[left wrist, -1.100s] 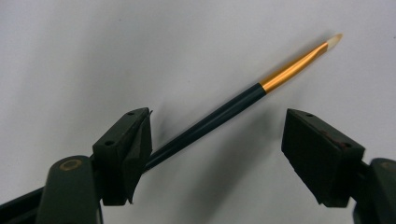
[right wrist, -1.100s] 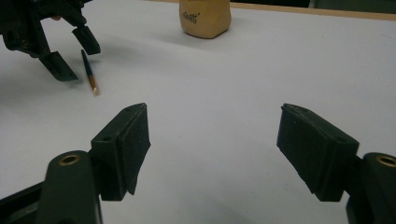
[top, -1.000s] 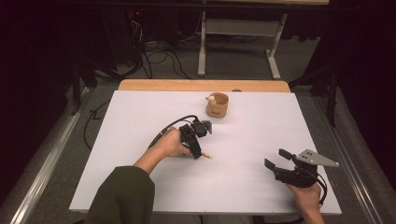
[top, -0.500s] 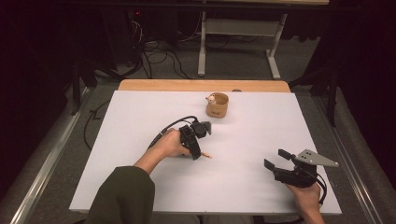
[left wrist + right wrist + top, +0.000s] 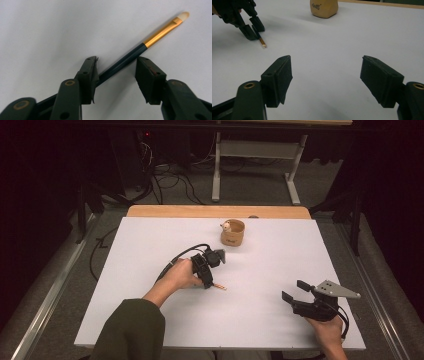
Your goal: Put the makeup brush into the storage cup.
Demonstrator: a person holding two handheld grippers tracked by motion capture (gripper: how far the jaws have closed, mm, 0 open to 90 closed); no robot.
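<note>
A thin paintbrush (image 5: 160, 32) with a dark handle, gold ferrule and pale tip lies flat on the white table. My left gripper (image 5: 116, 61) points down over it, and its jaws have just been closing with the handle running slantwise between them. A gap still shows between the pads, so the brush is not pinched. From above, the left gripper (image 5: 207, 282) stands at mid-table with the brush tip (image 5: 219, 286) poking out to its right. My right gripper (image 5: 294, 290) rests open near the front right, with bare table between its jaws (image 5: 325, 62).
A small tan cup (image 5: 233, 233) stands toward the back of the white table (image 5: 150, 245), with a small pale thing at its rim. The cup (image 5: 323, 8) and the left gripper (image 5: 253, 30) also lie ahead of the right gripper. Cables and table legs sit on the floor beyond.
</note>
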